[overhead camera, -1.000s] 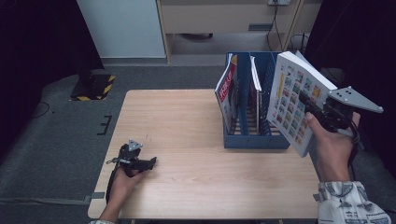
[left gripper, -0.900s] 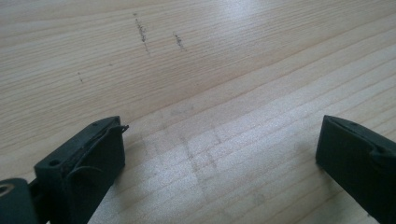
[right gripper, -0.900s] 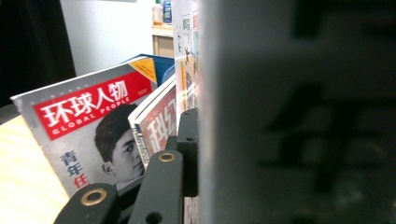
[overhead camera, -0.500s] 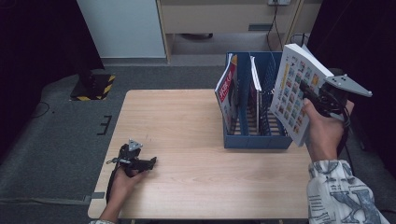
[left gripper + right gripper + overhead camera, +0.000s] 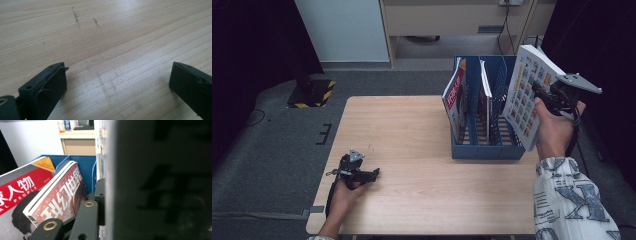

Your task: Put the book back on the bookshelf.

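Observation:
My right gripper (image 5: 542, 96) is shut on a thick white book (image 5: 528, 95) with a cover of many small pictures, held upright and tilted over the right end of a blue file rack (image 5: 486, 150). In the right gripper view the book (image 5: 160, 180) looms blurred on the right, with a jaw pressed to its side. Two magazines lean in the rack: a red-covered one (image 5: 454, 99) and a second (image 5: 484, 85) behind it. My left gripper (image 5: 371, 174) rests on the wooden table (image 5: 412, 130) at the front left, jaws wide open over bare wood (image 5: 115, 75).
The rack stands at the table's right edge, its slots open upward. A pale cabinet (image 5: 452, 17) and a white panel (image 5: 342, 30) stand beyond the table. A black and yellow striped block (image 5: 314, 92) lies on the grey floor at the left.
My right gripper has carried the book up and farther back, toward the right end of the rack. The left gripper has stayed still on the table.

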{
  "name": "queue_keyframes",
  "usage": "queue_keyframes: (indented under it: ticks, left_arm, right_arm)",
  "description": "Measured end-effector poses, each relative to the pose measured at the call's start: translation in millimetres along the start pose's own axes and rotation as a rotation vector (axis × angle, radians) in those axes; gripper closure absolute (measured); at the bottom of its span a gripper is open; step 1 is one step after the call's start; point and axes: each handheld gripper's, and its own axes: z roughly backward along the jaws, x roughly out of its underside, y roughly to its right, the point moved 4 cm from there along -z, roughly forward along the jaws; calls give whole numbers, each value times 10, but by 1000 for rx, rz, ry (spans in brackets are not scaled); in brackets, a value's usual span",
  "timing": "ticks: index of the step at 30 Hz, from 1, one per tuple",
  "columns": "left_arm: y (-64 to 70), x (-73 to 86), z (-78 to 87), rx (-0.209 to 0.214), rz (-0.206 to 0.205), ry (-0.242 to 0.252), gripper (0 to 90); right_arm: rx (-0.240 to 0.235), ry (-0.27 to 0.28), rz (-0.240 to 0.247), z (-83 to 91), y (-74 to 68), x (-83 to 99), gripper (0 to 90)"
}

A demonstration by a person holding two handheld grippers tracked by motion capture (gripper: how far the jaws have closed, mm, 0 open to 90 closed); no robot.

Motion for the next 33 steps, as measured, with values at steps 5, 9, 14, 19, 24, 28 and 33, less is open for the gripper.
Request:
queue_keyframes:
  ticks: [5, 9, 14, 19, 24, 28, 33]
  left_arm:
    - [3, -1, -3, 0, 5, 4, 4]
    - [2, -1, -3, 0, 4, 3, 4]
    - [0, -3, -4, 0, 1, 3, 4]
    - [-1, -7, -8, 0, 1, 5, 4]
    - [-1, -7, -8, 0, 1, 5, 4]
    - [-1, -7, -8, 0, 1, 4, 4]
    - [0, -6, -8, 0, 3, 3, 4]
  right_arm:
    - [3, -14, -18, -124, 2, 0, 739]
    - [2, -16, -29, -196, -3, -16, 739]
    - [-3, -19, -23, -257, -25, -33, 738]
    - [-14, -16, -37, -319, -49, -46, 739]
    - [-28, -16, -45, -413, -77, -58, 739]
    - [-33, -14, -41, -471, -79, -38, 739]
    - [-29, -12, -47, -576, -52, 27, 739]
